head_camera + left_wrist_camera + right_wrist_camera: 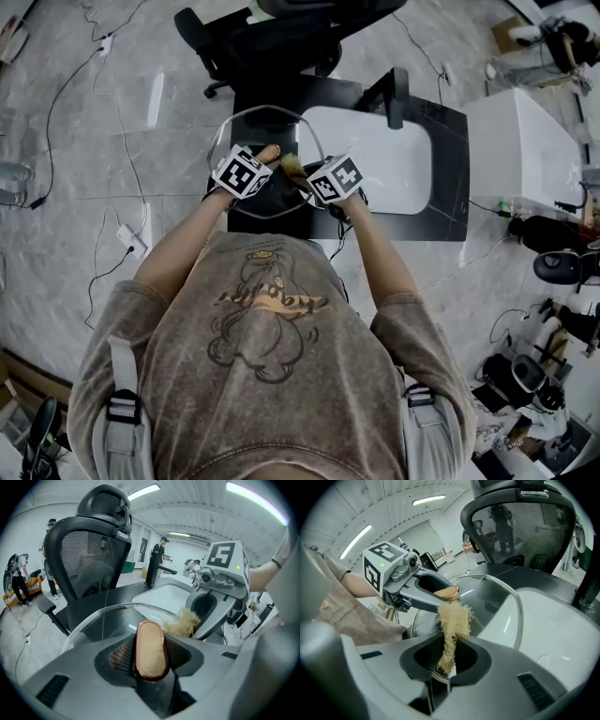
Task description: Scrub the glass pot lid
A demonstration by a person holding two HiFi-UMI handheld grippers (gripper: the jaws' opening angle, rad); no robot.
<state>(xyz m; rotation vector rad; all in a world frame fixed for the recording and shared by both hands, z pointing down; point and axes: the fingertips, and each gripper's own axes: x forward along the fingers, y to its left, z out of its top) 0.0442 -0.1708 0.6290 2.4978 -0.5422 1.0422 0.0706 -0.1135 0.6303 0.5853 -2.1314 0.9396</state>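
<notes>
Two grippers meet over the dark countertop [448,150], just at the left edge of the white sink [384,173]. The left gripper [151,657] has its jaws closed on the copper-coloured oval knob [152,648] of the glass pot lid [101,620], with the ribbed pads pressing on either side of the knob. The lid hangs from that grip, clear of the counter, with its rim curving away from the jaws. In the head view its ring lies partly over the counter and partly over the near edge of the sink.

The right gripper [449,657] has its jaws drawn narrow on a pale, stringy scrubber [453,619] — a tuft of straw-coloured fibres pinched low, with the frayed upper end standing free above the jaws. That frayed end sits at the top face of the lid, just beside the knob and the tips of the left gripper. Whether the fibres press on the glass or only brush it cannot be told.

The person stands at the counter with both forearms reaching forward and the marker cubes close together. A black mesh office chair [272,37] stands on the far side of the counter, and cables trail across the marbled floor [84,178].
</notes>
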